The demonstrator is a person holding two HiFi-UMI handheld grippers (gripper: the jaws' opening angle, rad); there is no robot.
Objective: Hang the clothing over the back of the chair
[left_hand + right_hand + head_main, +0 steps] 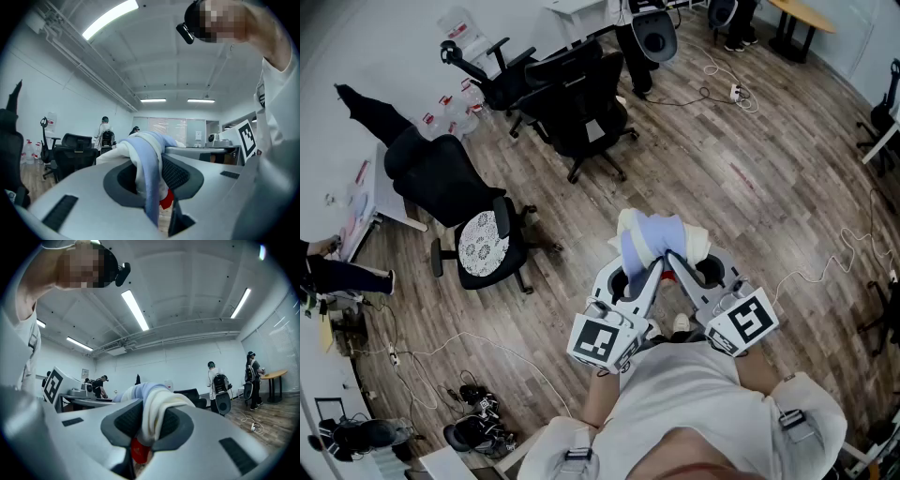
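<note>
A bundled garment (656, 239) of cream and light blue cloth is held up in front of me, above the wooden floor. My left gripper (649, 269) and right gripper (682, 266) sit side by side, both shut on the bundle from below. In the left gripper view the clothing (146, 154) is pinched between the pads of the left gripper (151, 183). In the right gripper view the cloth (159, 404) bulges out of the right gripper (151, 423). A black office chair (441, 178) with a white lace seat cushion stands well to the left, apart from both grippers.
Two more black office chairs (577, 103) stand further back. Cables (487, 347) trail over the floor, and shoes and bags (473, 427) lie at the lower left. A desk (370, 202) is at the left wall. People with backpacks (218, 380) stand across the room.
</note>
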